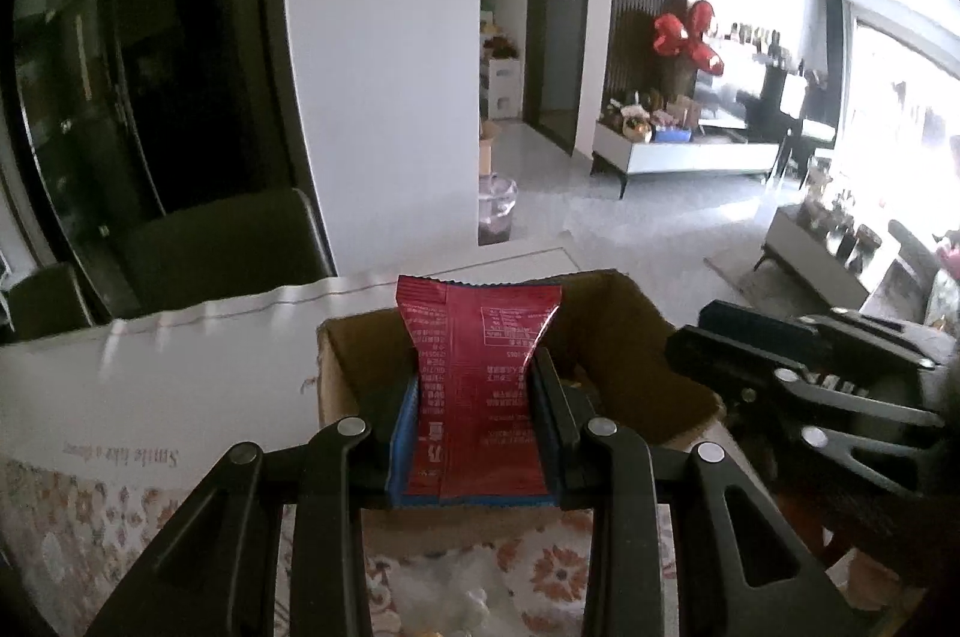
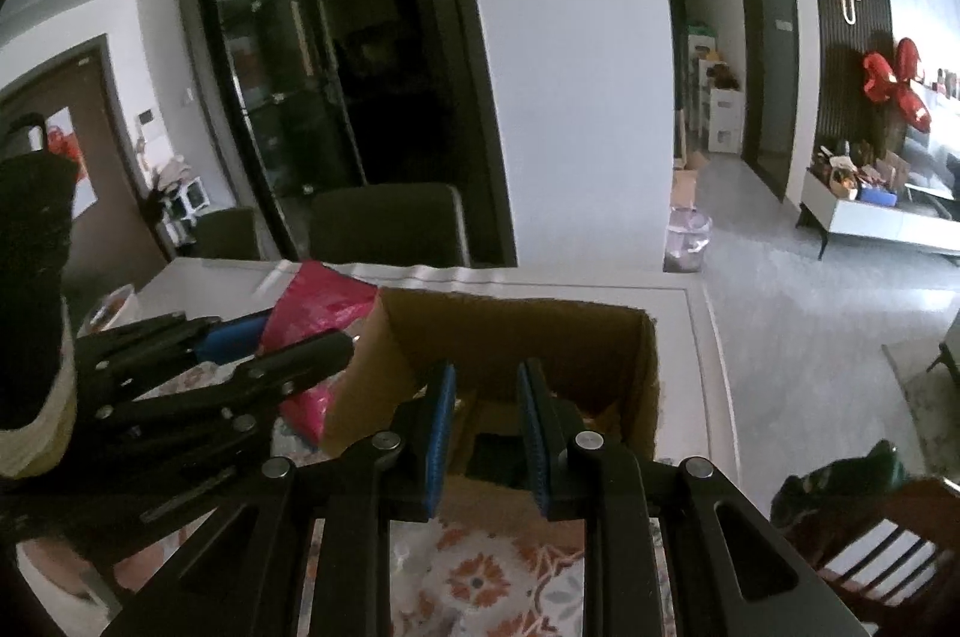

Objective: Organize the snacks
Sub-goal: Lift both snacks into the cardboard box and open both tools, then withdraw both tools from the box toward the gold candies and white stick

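A dark red snack packet (image 1: 480, 331) with white print stands upright between the blue pads of my left gripper (image 1: 478, 361), which is shut on it. The packet hangs at the near rim of an open brown cardboard box (image 1: 630, 331). The right wrist view shows that gripper (image 2: 294, 337) coming in from the left, with the packet (image 2: 318, 307) beside the box's (image 2: 516, 331) left wall. My right gripper (image 2: 487, 373) points into the box, its pads close together with nothing between them. It also shows at the box's right side (image 1: 690, 328).
The box stands on a white table (image 1: 180, 367) with a floral cloth (image 2: 480, 577) at the near edge. Dark chairs (image 2: 384, 223) stand behind the table and a wooden chair (image 2: 870, 547) at the near right. Open floor lies to the right.
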### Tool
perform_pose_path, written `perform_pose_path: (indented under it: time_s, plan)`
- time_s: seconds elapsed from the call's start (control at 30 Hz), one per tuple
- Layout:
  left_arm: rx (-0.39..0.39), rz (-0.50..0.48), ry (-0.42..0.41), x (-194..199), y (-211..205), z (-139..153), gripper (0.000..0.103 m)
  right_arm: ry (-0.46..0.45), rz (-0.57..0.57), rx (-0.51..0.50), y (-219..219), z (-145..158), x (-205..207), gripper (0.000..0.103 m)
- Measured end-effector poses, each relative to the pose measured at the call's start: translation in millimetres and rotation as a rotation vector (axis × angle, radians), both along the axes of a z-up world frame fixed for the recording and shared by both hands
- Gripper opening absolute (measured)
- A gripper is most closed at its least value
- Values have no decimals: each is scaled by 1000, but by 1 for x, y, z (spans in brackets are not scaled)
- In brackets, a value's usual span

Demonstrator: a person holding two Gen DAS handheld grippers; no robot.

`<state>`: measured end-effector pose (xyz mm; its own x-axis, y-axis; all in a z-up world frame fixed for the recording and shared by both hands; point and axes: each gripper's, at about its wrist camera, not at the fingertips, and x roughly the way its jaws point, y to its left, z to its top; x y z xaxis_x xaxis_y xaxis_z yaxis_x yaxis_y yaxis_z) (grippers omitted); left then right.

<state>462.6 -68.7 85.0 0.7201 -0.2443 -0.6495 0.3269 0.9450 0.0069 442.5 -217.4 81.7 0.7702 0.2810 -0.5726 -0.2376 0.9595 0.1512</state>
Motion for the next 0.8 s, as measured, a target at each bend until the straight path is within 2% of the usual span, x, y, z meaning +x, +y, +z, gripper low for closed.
perform_pose_path:
  time_s: [0.07,0.1,0.2,0.23,0.43,0.8]
  plan:
    - [26,-4,13,11,-7,-4,34,10,-6,-10,-1,-1,8,23]
    - [27,-6,21,13,-8,-6,39,13,-7,-10,-3,-2,11,23]
    - [30,-3,32,19,-13,-9,67,28,-21,1,-6,-5,17,23]
    - [34,6,27,18,-13,-9,68,35,-24,0,-7,-7,18,23]
    - [23,22,11,5,-5,-3,70,41,-49,5,-10,-9,16,24]
    - [57,73,-51,-49,17,6,70,11,-37,6,3,-4,-20,24]
